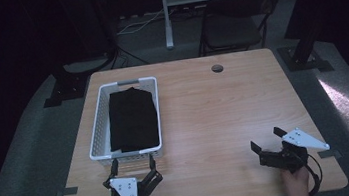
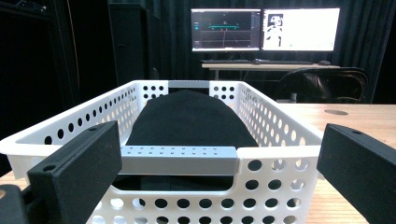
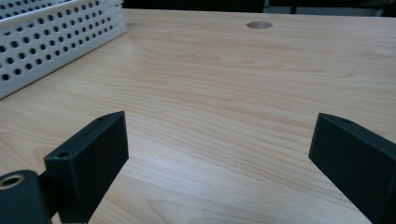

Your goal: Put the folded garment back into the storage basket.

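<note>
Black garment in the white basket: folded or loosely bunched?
Folded. The black garment lies as a flat, neat rectangle along the white basket, inside its rim; the left claw hovers open at the basket's near end.

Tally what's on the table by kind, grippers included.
White perforated basket: 1
Folded black cloth in the basket: 1
Grippers: 2, left gripper and right gripper, both open
Total: 4

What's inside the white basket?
A folded black cloth lies in the basket, covering most of its floor. Whatever may sit beneath the cloth is hidden. The left claw is open at the basket's near end.
</note>
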### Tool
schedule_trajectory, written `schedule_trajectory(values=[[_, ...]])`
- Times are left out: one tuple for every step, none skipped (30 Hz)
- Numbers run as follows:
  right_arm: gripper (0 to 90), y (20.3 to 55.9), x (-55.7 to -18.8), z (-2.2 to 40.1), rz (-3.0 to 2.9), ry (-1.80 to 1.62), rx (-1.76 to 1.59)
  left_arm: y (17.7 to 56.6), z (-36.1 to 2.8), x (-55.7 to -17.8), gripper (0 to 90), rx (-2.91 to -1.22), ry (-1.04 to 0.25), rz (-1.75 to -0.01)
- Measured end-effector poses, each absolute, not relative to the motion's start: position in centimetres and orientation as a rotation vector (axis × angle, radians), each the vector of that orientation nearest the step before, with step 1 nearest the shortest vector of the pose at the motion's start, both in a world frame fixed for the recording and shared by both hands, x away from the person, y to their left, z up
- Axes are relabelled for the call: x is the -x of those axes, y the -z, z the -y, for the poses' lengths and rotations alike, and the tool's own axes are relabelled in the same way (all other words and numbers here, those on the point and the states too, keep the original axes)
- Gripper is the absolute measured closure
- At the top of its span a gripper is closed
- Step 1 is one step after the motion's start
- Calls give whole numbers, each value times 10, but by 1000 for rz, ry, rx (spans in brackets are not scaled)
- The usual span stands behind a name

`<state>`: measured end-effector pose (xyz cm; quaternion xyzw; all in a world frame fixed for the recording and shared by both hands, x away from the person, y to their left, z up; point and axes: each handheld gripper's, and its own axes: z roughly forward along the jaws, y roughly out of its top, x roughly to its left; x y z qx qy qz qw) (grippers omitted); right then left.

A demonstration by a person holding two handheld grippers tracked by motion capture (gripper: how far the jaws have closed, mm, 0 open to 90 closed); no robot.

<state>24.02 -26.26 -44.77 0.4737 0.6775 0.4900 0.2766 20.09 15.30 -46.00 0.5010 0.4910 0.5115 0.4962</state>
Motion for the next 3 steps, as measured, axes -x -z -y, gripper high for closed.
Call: schedule_trajectory(values=[[42, 448, -241, 262, -1829, -1317, -1272, 460, -153, -201, 8, -1214, -1239, -1190], [42, 448, -241, 262, -1834, -1310, -1272, 460, -153, -201, 8, -1214, -1239, -1189], [42, 449, -241, 262, -1836, -1316, -1274, 460, -153, -201, 8, -1213, -1239, -1189]])
